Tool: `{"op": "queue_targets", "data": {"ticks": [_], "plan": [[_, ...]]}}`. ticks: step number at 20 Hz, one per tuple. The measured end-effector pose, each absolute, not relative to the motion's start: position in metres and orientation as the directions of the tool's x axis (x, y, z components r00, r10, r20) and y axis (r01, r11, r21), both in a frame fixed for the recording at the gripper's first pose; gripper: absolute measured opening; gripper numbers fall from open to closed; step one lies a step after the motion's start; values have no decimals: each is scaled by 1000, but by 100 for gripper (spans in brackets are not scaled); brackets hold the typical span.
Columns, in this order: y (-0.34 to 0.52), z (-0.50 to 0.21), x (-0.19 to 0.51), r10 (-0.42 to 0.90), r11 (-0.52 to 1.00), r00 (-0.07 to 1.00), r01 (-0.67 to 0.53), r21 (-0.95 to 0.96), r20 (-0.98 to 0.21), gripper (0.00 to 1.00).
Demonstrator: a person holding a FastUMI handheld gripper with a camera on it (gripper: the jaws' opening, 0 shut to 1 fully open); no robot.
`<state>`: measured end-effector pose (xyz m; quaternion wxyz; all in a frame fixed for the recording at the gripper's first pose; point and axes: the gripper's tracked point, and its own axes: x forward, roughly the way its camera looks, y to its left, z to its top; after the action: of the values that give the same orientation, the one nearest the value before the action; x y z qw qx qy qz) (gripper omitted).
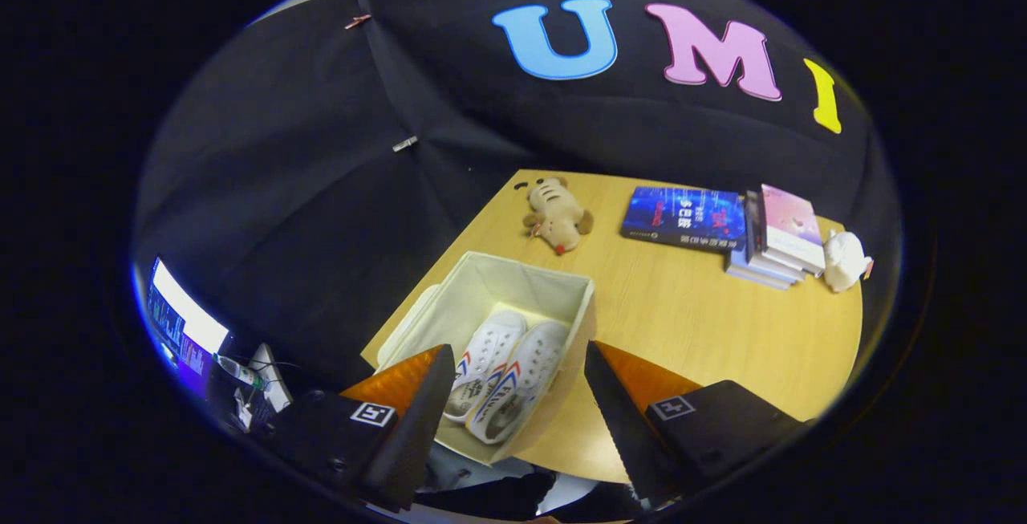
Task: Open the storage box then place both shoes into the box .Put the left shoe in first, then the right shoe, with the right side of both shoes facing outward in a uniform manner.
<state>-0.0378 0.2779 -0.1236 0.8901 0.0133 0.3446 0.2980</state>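
A cream fabric storage box (574, 299) stands open on the near left part of the wooden table (706, 323). Two white canvas shoes with red and blue stripes lie side by side inside it: one on the left (485, 355) and one on the right (525, 371), toes pointing away from me. What looks like the box's lid (405, 327) hangs against its left wall. My gripper (513, 396) hovers above the box's near end, open, with nothing held. Its left finger (421, 420) and right finger (618, 420) frame the shoes from above.
Beyond the box lies a tan plush toy (558, 215). At the table's far right are a blue book (683, 217), a stack of books (774, 239) and a small white figure (844, 261). A lit screen (180, 323) and clutter sit off the table's left.
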Motion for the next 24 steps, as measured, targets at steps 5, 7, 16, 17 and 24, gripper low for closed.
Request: {"op": "queue_targets", "data": {"ticks": [5,7,16,17,24], "plan": [[201,-95,-15,482,865,718,-479,146,-502,99],[166,-88,-7,441,891,764,-438,123,-471,99],[26,-39,29,265,964,926,-252,79,-270,99],[12,-33,31,245,969,939,-236,68,-240,99],[-46,-23,35,203,979,966,-203,15,-162,98]]}}
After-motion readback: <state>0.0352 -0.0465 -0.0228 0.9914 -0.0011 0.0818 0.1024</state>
